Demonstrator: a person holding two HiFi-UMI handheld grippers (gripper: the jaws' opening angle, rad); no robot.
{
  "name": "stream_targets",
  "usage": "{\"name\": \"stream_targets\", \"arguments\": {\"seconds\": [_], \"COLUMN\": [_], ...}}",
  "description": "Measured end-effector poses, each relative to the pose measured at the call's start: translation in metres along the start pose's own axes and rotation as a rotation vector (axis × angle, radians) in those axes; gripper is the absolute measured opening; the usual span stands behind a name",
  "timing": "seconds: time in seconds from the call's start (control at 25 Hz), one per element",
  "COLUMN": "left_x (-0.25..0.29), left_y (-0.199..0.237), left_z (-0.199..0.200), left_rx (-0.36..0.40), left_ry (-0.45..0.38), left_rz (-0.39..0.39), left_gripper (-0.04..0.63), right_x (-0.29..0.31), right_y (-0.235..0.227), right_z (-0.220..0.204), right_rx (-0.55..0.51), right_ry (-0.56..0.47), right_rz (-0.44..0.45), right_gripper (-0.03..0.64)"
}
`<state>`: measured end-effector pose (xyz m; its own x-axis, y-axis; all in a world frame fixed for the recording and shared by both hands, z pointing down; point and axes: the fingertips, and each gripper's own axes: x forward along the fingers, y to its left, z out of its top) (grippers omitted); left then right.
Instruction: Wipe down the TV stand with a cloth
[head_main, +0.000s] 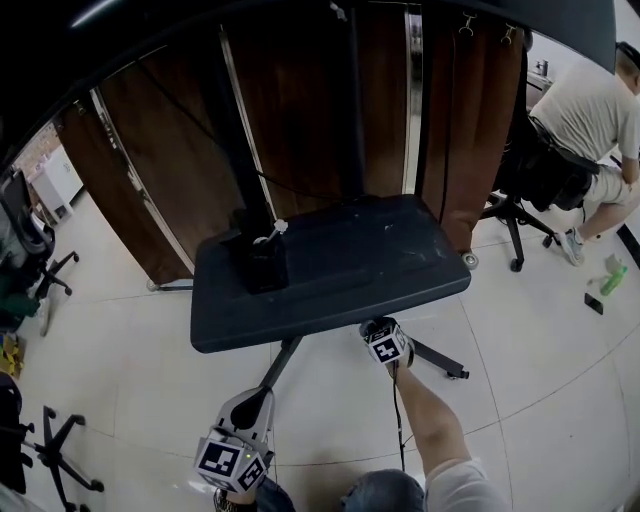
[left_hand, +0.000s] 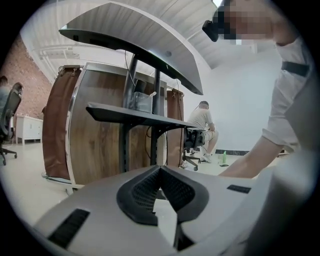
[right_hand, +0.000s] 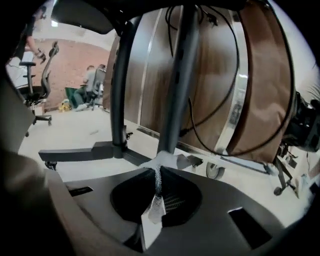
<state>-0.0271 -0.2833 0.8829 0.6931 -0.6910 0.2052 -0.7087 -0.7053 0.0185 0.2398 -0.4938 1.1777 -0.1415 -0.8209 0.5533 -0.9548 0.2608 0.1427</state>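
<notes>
The TV stand has a dark shelf (head_main: 330, 270) on black posts, with the screen's dark edge above it. My right gripper (head_main: 376, 326) sits low at the shelf's front right edge, pointing under it. It is shut on a pale cloth (right_hand: 158, 176), which is pinched as a thin strip between the jaws with a tag (right_hand: 152, 215) hanging from it. Past the cloth rise the stand's posts (right_hand: 177, 85), and its base leg (right_hand: 80, 152) runs along the floor. My left gripper (head_main: 260, 398) hangs lower and nearer to me, shut with nothing in it, well short of the shelf (left_hand: 135, 116).
A small black box (head_main: 262, 265) stands on the shelf's left part. Brown wooden panels (head_main: 300, 100) stand close behind the stand. A person (head_main: 590, 110) sits on an office chair at the right, with a green bottle (head_main: 612, 275) on the floor nearby. More office chairs (head_main: 40, 260) are at the left.
</notes>
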Motion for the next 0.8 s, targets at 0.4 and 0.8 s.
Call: {"name": "stream_targets", "arguments": {"seconds": [0.4, 0.8], "left_x": [-0.05, -0.107], "left_y": [0.023, 0.088], "left_z": [-0.014, -0.071], "left_rx": [-0.02, -0.051], "left_ry": [-0.025, 0.035], "left_rz": [0.101, 0.287], "left_gripper": [0.028, 0.028], "right_x": [-0.05, 0.06], "right_y": [0.159, 0.197], "right_z": [0.199, 0.048], "right_rx": [-0.027, 0.032], "right_ry": [-0.558, -0.147], "right_rz": [0.177, 0.24], "right_gripper": [0.003, 0.003]}}
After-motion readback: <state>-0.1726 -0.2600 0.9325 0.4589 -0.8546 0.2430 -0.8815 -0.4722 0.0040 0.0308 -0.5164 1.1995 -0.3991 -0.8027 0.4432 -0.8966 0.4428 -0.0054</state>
